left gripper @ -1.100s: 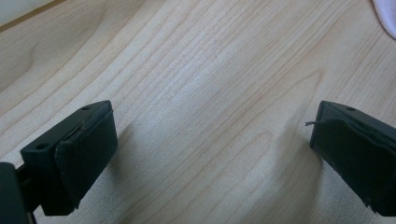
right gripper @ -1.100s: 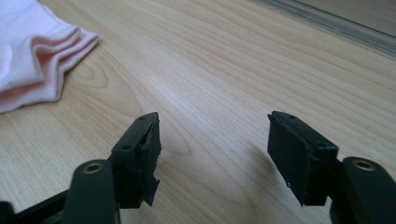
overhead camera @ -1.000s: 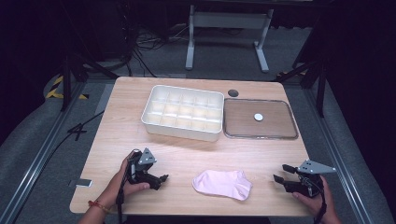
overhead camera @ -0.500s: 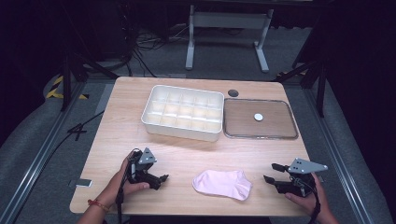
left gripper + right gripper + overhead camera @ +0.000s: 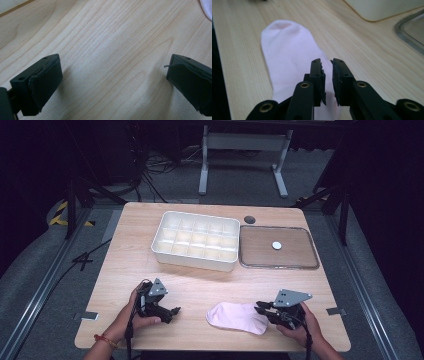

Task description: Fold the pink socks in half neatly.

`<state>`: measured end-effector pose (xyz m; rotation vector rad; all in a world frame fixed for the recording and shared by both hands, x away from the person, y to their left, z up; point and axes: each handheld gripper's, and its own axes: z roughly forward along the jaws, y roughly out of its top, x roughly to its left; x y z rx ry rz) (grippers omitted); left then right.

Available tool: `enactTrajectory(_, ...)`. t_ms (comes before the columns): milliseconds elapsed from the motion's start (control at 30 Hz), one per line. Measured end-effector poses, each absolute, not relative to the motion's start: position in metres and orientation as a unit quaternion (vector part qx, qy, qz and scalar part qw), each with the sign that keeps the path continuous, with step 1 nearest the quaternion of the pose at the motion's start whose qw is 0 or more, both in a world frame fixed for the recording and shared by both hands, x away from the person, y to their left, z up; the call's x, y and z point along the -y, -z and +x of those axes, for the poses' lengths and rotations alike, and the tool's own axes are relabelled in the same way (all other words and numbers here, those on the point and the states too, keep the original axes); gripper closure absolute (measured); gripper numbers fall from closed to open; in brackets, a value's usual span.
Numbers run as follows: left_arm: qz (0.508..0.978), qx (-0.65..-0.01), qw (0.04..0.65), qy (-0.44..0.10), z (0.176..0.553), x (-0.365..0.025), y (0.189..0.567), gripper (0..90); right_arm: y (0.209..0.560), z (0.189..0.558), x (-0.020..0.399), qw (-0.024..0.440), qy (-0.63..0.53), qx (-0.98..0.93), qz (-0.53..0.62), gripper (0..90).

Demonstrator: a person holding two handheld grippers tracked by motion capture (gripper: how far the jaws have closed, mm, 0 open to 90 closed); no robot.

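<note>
**Right gripper closing in at the sock's edge**

The right gripper [image 5: 326, 65] is hovering over the pink sock [image 5: 292, 60] — jaws nearly together, a thin gap showing, nothing visibly pinched. The left gripper [image 5: 112, 75] is sitting wide apart over bare table [image 5: 107, 37]. Beyond, a white divided tray [image 5: 196, 240] is lying beside a clear lid [image 5: 280, 247].

Each hand holds a black gripper. The left gripper [image 5: 172, 312] has a small grey three-cornered plate on top. The right gripper [image 5: 260, 309] has a bigger grey one. A thin black cable runs back from each. The left wrist wears a red band [image 5: 104, 340]. Up close, the right gripper's arms [image 5: 309, 98] have brass-ringed screw holes, and its jaws have rough black pads [image 5: 322, 80]. The left gripper's pads [image 5: 46, 86] look worn at the edges.
</note>
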<state>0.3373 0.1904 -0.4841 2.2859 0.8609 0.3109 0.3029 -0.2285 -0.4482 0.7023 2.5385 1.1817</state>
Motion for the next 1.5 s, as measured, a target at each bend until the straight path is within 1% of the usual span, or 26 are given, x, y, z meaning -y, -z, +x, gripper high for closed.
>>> enactTrajectory(67, 0.876, -0.329, 0.333, -0.12, 0.338, -0.19, 0.484, 0.6, 0.449, 0.302, 0.223, 0.123, -0.405, -0.874, 0.238, 80.3)
enactTrajectory(133, 0.877, -0.327, 0.333, -0.116, 0.337, -0.19, 0.483, 1.5, 0.455, 0.3, 0.208, 0.112, -0.396, -0.883, 0.225, 83.0)
enactTrajectory(233, 0.879, -0.324, 0.329, -0.116, 0.337, -0.19, 0.482, 3.5, 0.462, 0.3, 0.2, 0.103, -0.395, -0.888, 0.213, 87.9)
enactTrajectory(400, 0.881, -0.323, 0.325, -0.115, 0.337, -0.189, 0.48, 5.1, 0.468, 0.302, 0.189, 0.094, -0.39, -0.893, 0.205, 88.6)
enactTrajectory(433, 0.882, -0.319, 0.328, -0.111, 0.336, -0.188, 0.48, 7.4, 0.469, 0.302, 0.187, 0.093, -0.384, -0.896, 0.202, 88.6)
enactTrajectory(467, 0.886, -0.303, 0.336, -0.105, 0.336, -0.189, 0.478, 12.5, 0.471, 0.302, 0.185, 0.094, -0.379, -0.899, 0.199, 88.6)
enactTrajectory(500, 0.887, -0.296, 0.339, -0.104, 0.337, -0.188, 0.478, 19.8, 0.474, 0.302, 0.183, 0.092, -0.376, -0.901, 0.194, 88.7)
enactTrajectory(533, 0.887, -0.296, 0.339, -0.104, 0.337, -0.188, 0.478, 21.4, 0.474, 0.302, 0.183, 0.092, -0.376, -0.901, 0.194, 88.7)
enactTrajectory(600, 0.886, -0.294, 0.345, -0.096, 0.337, -0.186, 0.478, 21.4, 0.474, 0.303, 0.181, 0.09, -0.377, -0.901, 0.193, 88.9)
enactTrajectory(633, 0.886, -0.293, 0.347, -0.093, 0.337, -0.185, 0.477, 25.5, 0.476, 0.304, 0.18, 0.088, -0.383, -0.899, 0.194, 89.2)
enactTrajectory(667, 0.884, -0.296, 0.351, -0.088, 0.337, -0.184, 0.477, 25.5, 0.476, 0.304, 0.18, 0.088, -0.383, -0.899, 0.194, 89.2)
enactTrajectory(733, 0.878, -0.298, 0.364, -0.083, 0.337, -0.179, 0.474, 26.3, 0.476, 0.303, 0.177, 0.091, -0.384, -0.899, 0.191, 89.3)
enactTrajectory(800, 0.868, -0.3, 0.39, -0.072, 0.335, -0.17, 0.469, 30.2, 0.476, 0.304, 0.173, 0.093, -0.386, -0.899, 0.185, 89.3)
enactTrajectory(900, 0.862, -0.294, 0.408, -0.062, 0.334, -0.156, 0.466, 33.1, 0.476, 0.306, 0.164, 0.096, -0.383, -0.903, 0.171, 89.4)
enactTrajectory(1067, 0.875, -0.27, 0.397, -0.056, 0.333, -0.132, 0.466, 35.6, 0.476, 0.31, 0.16, 0.092, -0.386, -0.902, 0.171, 89.4)
enactTrajectory(1100, 0.878, -0.265, 0.395, -0.057, 0.334, -0.128, 0.467, 37.8, 0.476, 0.311, 0.159, 0.09, -0.386, -0.902, 0.172, 89.4)
enactTrajectory(1133, 0.877, -0.265, 0.397, -0.051, 0.335, -0.123, 0.468, 38.0, 0.476, 0.311, 0.158, 0.089, -0.386, -0.902, 0.171, 89.4)
enactTrajectory(1233, 0.878, -0.261, 0.398, -0.045, 0.334, -0.115, 0.469, 39.0, 0.477, 0.313, 0.157, 0.091, -0.386, -0.902, 0.17, 89.4)
enactTrajectory(1367, 0.883, -0.253, 0.391, -0.052, 0.334, -0.109, 0.468, 39.5, 0.477, 0.314, 0.155, 0.095, -0.386, -0.902, 0.167, 89.4)
enactTrajectory(1500, 0.895, -0.245, 0.369, -0.059, 0.332, -0.105, 0.473, 38.3, 0.477, 0.313, 0.154, 0.097, -0.388, -0.901, 0.166, 89.4)
